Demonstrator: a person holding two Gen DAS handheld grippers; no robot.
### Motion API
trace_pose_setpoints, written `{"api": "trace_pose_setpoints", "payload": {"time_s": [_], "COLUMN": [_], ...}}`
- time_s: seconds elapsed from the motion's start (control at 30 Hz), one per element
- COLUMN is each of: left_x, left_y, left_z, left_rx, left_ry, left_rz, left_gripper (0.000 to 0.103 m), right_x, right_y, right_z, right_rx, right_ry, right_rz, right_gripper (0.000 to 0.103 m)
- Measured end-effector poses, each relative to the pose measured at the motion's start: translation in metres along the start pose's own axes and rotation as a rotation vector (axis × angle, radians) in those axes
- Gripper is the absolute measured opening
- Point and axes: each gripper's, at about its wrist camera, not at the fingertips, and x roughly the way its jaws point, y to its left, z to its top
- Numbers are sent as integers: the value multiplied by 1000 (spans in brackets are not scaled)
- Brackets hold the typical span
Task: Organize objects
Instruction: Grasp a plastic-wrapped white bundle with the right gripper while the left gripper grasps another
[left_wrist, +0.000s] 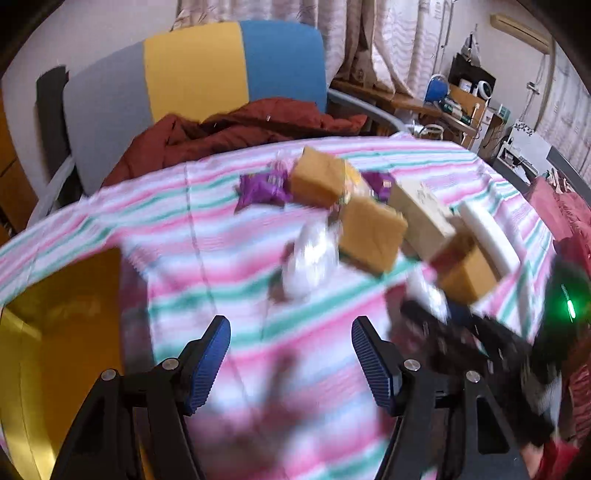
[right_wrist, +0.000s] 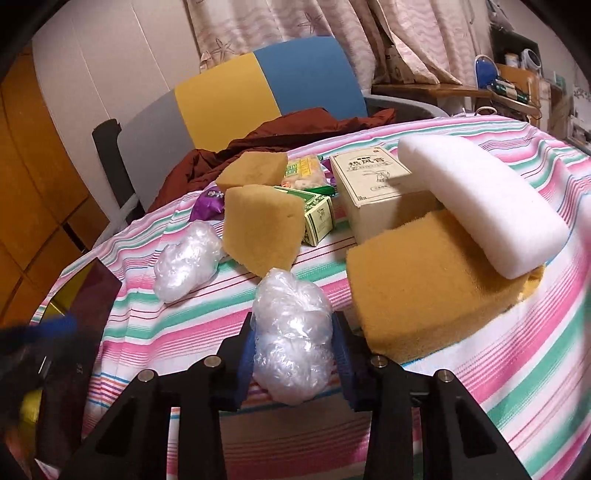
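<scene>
Right gripper (right_wrist: 295, 354): blue pads pressed on both sides of a crumpled clear plastic bundle (right_wrist: 291, 332), which sits low between the fingers on the striped tablecloth (right_wrist: 517, 387). Just beyond the right finger, a large yellow sponge block (right_wrist: 424, 288) with a white foam bar (right_wrist: 480, 203) leaning across its far end. Ahead and left of the fingertips, a second plastic bundle (right_wrist: 184, 262); straight ahead, an upright yellow sponge wedge (right_wrist: 262, 229) with a small green box (right_wrist: 317, 218) touching its right side. Further ahead, a cream carton with printed characters (right_wrist: 373, 192), another sponge (right_wrist: 251, 170), a snack packet (right_wrist: 303, 173) and a purple wrapper (right_wrist: 208, 203).

Left gripper (left_wrist: 291, 354): fingers spread wide, nothing between them, only blurred striped cloth below. Beyond the fingertips and apart from them, the second plastic bundle, then sponges, carton and foam bar off to the right. Left of the left finger, a yellow bin edge (left_wrist: 66, 332).
</scene>
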Motion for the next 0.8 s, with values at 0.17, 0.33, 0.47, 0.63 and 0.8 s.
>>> {"api": "trace_pose_setpoints", "payload": {"time_s": [0.17,0.33,0.47,0.63,0.8], "left_x": [25,47,68,83,76], "left_y": [-12,-26,-16,-5,0], "left_z": [22,31,33,27,12], "left_rx": [61,156,71,30,-14], "left_ry": [-32,-47,1,24,-22], "left_rz": [-20,42,35,100,82], "left_gripper": [70,71,71,38,37], "right_x": [1,2,1,1,0], "right_y": [-1,-1,-2,-2,-2], "right_z": [-1,-2,-2,-2,-1], "right_rx": [6,6,5,5,5], "right_ry": [-14,-20,-22,-22,-25], "right_rz": [8,9,9,9,10], "right_gripper": [39,39,39,39,39]}}
